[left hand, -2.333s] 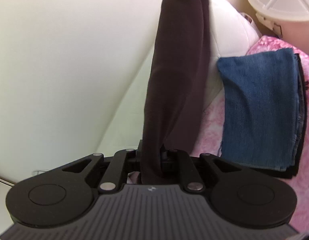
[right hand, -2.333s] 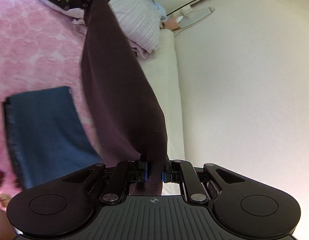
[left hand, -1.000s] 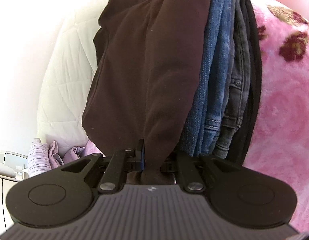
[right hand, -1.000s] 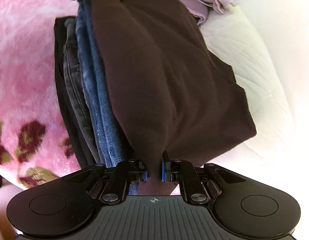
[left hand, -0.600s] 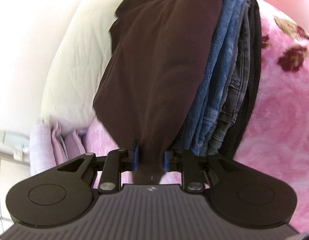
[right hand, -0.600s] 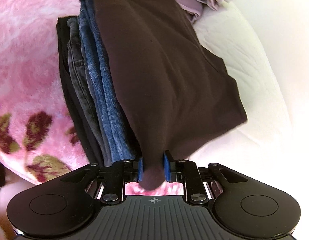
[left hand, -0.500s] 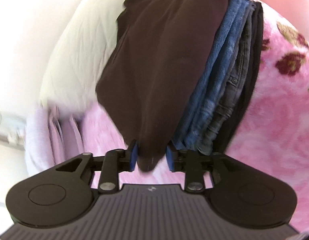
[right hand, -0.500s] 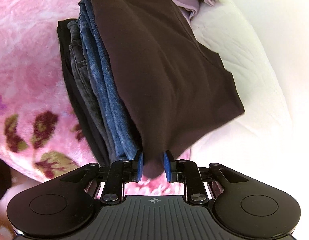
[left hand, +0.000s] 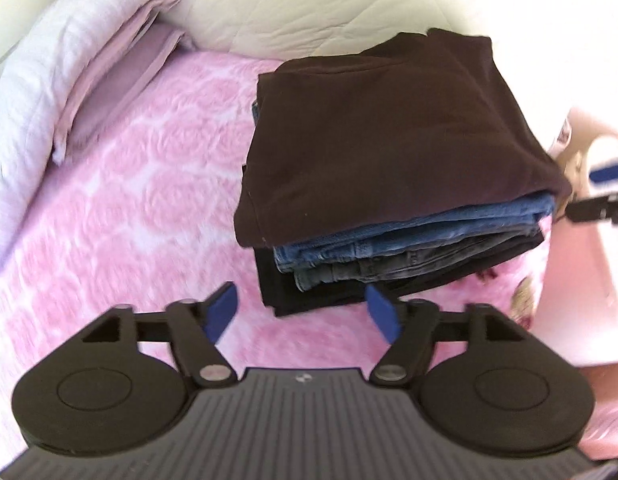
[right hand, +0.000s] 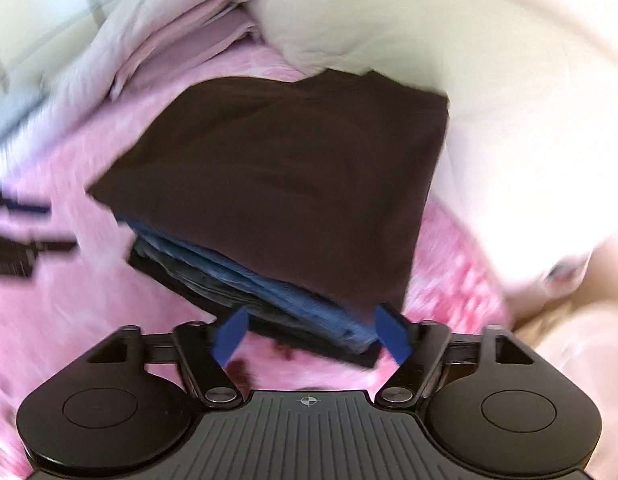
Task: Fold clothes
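The dark brown garment (left hand: 381,128) lies folded flat as the top layer of a stack of clothes on the bed. Under it sit folded blue jeans (left hand: 409,232), then a grey denim piece (left hand: 389,268), and a black garment (left hand: 309,300) at the bottom, its edge sticking out past the others toward the camera. In the right wrist view the same brown top layer (right hand: 281,176) overhangs the blue denim (right hand: 293,292) beneath it; this view is blurred.

The stack rests on a pink floral blanket (left hand: 129,208) that covers the bed. Behind the stack lies a cream quilted pillow (left hand: 309,8), and to the left of it a pile of lilac bedding (left hand: 69,60).

The left gripper (left hand: 301,312) hovers just in front of the stack, its jaws spread wide and holding nothing. The right gripper (right hand: 311,336) is close to the near corner of the stack, jaws likewise wide apart and empty, with the corner of the clothes showing between the blue pads (right hand: 231,334). Each gripper shows at the edge of the other's view.
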{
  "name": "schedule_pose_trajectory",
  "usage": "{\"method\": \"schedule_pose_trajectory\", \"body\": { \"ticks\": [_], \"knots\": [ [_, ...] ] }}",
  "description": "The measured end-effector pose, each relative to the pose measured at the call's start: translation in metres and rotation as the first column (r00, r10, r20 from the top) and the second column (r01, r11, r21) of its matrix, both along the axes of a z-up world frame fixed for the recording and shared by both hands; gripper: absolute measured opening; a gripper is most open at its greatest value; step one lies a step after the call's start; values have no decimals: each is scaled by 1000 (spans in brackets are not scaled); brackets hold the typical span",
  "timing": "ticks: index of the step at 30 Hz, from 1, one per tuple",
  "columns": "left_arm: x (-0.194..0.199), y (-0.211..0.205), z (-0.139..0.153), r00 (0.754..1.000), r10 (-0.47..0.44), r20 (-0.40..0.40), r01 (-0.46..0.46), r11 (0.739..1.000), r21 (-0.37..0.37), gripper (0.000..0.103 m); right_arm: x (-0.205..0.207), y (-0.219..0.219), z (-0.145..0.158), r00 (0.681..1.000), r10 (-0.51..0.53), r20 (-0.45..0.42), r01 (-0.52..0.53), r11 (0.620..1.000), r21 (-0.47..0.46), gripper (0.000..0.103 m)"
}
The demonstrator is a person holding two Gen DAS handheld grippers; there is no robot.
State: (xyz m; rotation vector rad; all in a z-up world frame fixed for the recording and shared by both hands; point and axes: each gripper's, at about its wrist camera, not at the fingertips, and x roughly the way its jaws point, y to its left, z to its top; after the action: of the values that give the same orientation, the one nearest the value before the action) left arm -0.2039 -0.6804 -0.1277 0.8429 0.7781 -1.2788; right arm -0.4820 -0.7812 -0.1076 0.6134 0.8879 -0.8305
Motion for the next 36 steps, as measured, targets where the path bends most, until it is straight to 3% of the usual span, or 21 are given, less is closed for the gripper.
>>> {"method": "schedule_pose_trajectory", "body": {
  "ticks": [2,4,10,13,19,22,27,36],
  "knots": [
    [1,2,1,999,19,-35,-18,1000,15,82,-4,2,4,997,-65,34,63,996,55,78],
    [7,12,14,996,46,-82,-45,999,20,85,-7,11,10,993,-109,48,106,992,61,78],
    [7,33,28,985,45,-168,-48,999,-14,85,-16,40,30,968,-236,88,230,970,80,78],
    [4,46,39,987,6,-158,-14,999,-46,83,-20,55,40,948,-299,106,290,953,91,78],
    [3,77,60,993,-48,-106,45,998,-33,78,-11,90,61,939,-321,125,317,947,52,78],
    [9,92,68,989,-13,-144,15,1000,10,78,-7,112,69,929,-337,151,332,942,57,78],
    [15,118,84,982,59,-179,-59,998,5,82,6,150,83,930,-321,177,321,947,30,78],
    [9,143,99,976,-9,-219,2,999,-34,83,5,192,111,915,-342,214,355,934,-26,78]
  ]
}}
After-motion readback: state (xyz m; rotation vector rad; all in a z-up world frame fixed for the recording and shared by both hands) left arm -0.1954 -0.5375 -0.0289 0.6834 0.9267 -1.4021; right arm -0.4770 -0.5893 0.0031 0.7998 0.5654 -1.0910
